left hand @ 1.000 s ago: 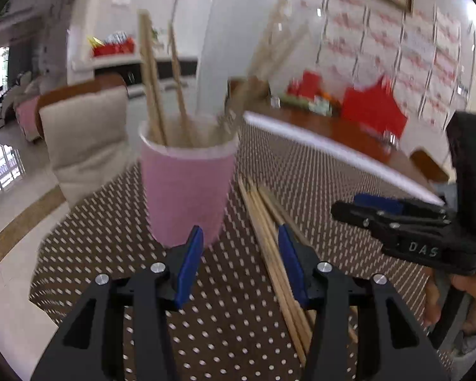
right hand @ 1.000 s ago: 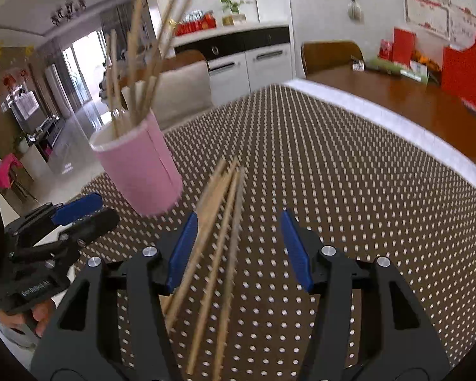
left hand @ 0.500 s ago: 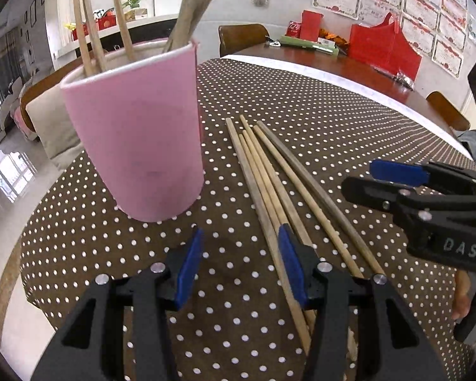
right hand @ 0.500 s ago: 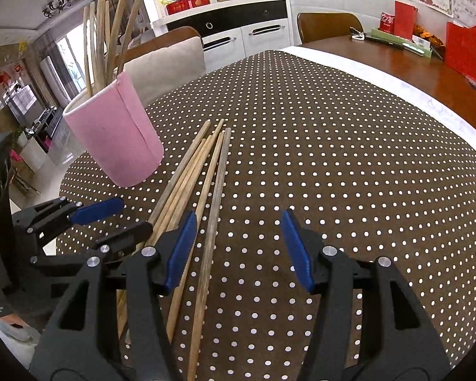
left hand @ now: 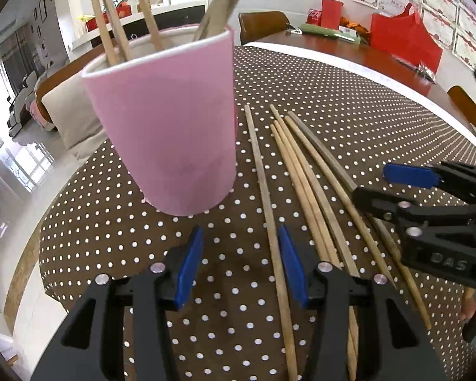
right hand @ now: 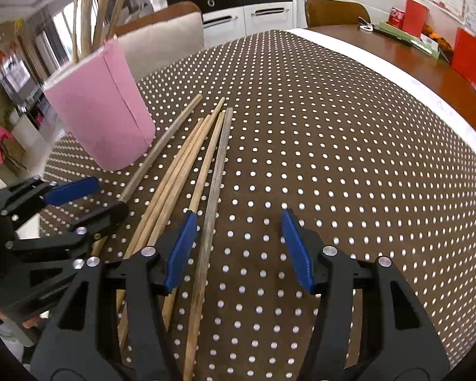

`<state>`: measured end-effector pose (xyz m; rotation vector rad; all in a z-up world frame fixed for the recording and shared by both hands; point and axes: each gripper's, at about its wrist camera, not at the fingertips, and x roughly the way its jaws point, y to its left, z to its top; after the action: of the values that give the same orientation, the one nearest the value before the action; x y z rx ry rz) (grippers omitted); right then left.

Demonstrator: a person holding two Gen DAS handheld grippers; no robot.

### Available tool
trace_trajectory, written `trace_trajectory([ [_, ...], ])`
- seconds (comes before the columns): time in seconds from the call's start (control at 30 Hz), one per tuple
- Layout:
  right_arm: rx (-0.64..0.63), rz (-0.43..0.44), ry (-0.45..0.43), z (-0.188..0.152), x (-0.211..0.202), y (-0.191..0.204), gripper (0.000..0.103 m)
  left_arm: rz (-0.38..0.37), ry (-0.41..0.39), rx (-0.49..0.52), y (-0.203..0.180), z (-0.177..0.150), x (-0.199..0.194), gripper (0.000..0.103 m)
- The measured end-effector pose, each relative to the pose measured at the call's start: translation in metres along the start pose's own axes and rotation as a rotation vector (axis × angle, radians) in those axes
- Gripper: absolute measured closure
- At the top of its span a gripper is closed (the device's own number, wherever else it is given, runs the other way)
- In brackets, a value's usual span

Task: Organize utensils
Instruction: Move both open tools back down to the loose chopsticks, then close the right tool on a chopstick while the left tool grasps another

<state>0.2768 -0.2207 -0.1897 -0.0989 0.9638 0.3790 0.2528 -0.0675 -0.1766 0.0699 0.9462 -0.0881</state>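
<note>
A pink cup (left hand: 168, 120) holding several wooden chopsticks stands on the dotted brown tablecloth; it also shows in the right wrist view (right hand: 101, 117). Several loose chopsticks (left hand: 304, 171) lie on the cloth to its right, also seen in the right wrist view (right hand: 187, 165). My left gripper (left hand: 239, 266) is open and empty, low over the cloth, with the leftmost loose chopstick (left hand: 266, 197) passing between its fingers. My right gripper (right hand: 238, 250) is open and empty, with the rightmost, darker chopstick (right hand: 214, 190) running between its fingers.
The tablecloth (right hand: 333, 146) covers a wooden table (left hand: 380, 60) with red bags (left hand: 406, 38) and boxes at the far side. A cushioned chair (right hand: 161, 38) stands beyond the cup. The table edge (left hand: 47, 222) drops off left of the cup.
Both grippers have dropped lower and closer to the cloth and the loose chopsticks. The cup now looms larger in the left wrist view. Both stay open.
</note>
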Motion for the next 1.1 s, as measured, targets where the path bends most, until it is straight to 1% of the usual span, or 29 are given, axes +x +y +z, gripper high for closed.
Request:
trace_trajectory([
  [0.03, -0.012, -0.026, 0.010, 0.003, 0.002, 0.002, 0.048, 0.000, 0.004, -0.001, 0.001, 0.000, 0.000, 0.053],
  [0.13, -0.031, -0.064, 0.044, 0.012, 0.008, 0.006, 0.048, 0.001, 0.013, 0.001, 0.003, 0.006, 0.004, 0.053],
  [0.27, -0.081, -0.095, 0.104, 0.022, 0.016, 0.010, 0.049, 0.052, 0.021, 0.023, 0.001, 0.014, 0.008, 0.053],
  [0.3, -0.095, -0.095, 0.121, 0.025, 0.017, 0.011, 0.052, 0.061, 0.028, 0.031, -0.003, 0.018, 0.011, 0.053],
  [0.37, -0.112, -0.073, 0.151, 0.030, 0.019, 0.012, 0.071, 0.058, 0.033, 0.034, -0.006, 0.025, 0.016, 0.053],
  [0.43, -0.127, -0.067, 0.181, 0.035, 0.021, 0.011, 0.074, 0.053, 0.046, 0.029, -0.007, 0.031, 0.019, 0.053],
  [0.47, -0.131, -0.057, 0.189, 0.037, 0.022, 0.011, 0.081, 0.052, 0.052, 0.025, -0.007, 0.033, 0.020, 0.054],
  [0.5, -0.124, -0.034, 0.202, 0.038, 0.024, 0.009, 0.082, 0.050, 0.056, 0.024, -0.007, 0.034, 0.021, 0.054],
  [0.53, -0.126, -0.031, 0.208, 0.040, 0.024, 0.008, 0.083, 0.048, 0.061, 0.021, -0.007, 0.035, 0.022, 0.054],
  [0.57, -0.127, -0.027, 0.210, 0.041, 0.025, 0.008, 0.086, 0.040, 0.061, 0.017, -0.007, 0.035, 0.022, 0.059],
  [0.6, -0.120, -0.017, 0.211, 0.042, 0.026, 0.006, 0.089, 0.023, 0.061, 0.012, -0.007, 0.035, 0.023, 0.066],
  [0.63, -0.115, -0.014, 0.211, 0.042, 0.026, 0.003, 0.092, 0.008, 0.060, 0.003, -0.007, 0.035, 0.022, 0.069],
  [0.7, -0.099, 0.003, 0.211, 0.044, 0.026, -0.004, 0.094, 0.005, 0.063, 0.002, -0.007, 0.032, 0.021, 0.086],
  [0.77, -0.082, 0.022, 0.211, 0.043, 0.025, -0.009, 0.096, -0.008, 0.069, -0.014, -0.003, 0.030, 0.019, 0.096],
  [0.83, -0.068, 0.035, 0.209, 0.040, 0.023, -0.014, 0.097, -0.042, 0.072, -0.043, 0.005, 0.021, 0.014, 0.097],
  [0.93, -0.072, 0.023, 0.200, 0.032, 0.017, -0.015, 0.097, -0.084, 0.073, -0.081, 0.014, 0.011, 0.008, 0.097],
  [1.0, -0.064, 0.039, 0.189, 0.027, 0.012, -0.016, 0.097, -0.108, 0.074, -0.095, 0.015, 0.007, 0.005, 0.097],
  [1.03, -0.060, 0.043, 0.183, 0.022, 0.010, -0.015, 0.097, -0.136, 0.070, -0.102, 0.015, 0.005, 0.002, 0.097],
  [1.1, -0.050, 0.059, 0.162, 0.016, 0.004, -0.017, 0.097, -0.153, 0.059, -0.103, 0.015, -0.002, -0.005, 0.097],
])
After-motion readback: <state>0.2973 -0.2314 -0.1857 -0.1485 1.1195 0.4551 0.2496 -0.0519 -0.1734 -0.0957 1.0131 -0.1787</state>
